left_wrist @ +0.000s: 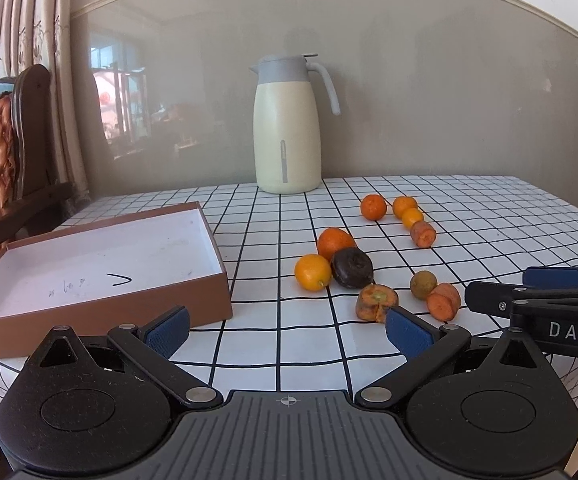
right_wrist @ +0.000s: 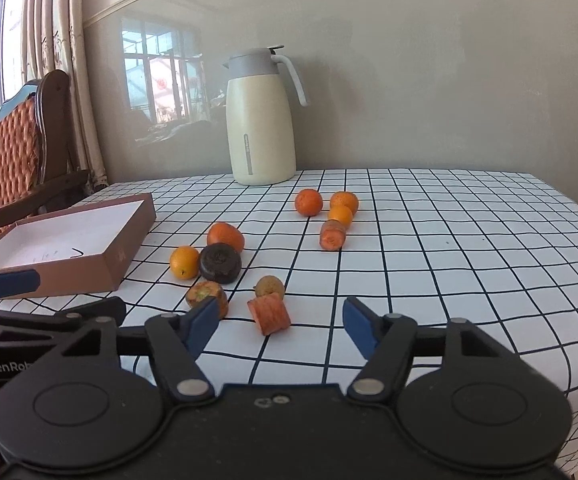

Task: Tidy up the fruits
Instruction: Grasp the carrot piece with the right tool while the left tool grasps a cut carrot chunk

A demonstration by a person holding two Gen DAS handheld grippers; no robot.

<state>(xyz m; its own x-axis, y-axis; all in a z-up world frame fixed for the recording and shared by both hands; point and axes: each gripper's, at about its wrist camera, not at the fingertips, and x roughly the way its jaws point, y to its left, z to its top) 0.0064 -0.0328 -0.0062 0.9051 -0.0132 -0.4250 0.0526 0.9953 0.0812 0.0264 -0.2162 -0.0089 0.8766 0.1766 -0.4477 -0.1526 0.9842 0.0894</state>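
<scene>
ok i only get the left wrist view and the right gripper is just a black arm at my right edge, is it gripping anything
Observer: No. In the right wrist view the right gripper is open, and neither pad presses on anything.
Operator: whats in front of it
Observer: A cut carrot chunk lies on the tablecloth in the gap between the fingertips, with space on both sides.
Operator: and the far carrot piece
Observer: The far carrot piece has its cut end turned towards the right camera.
</scene>
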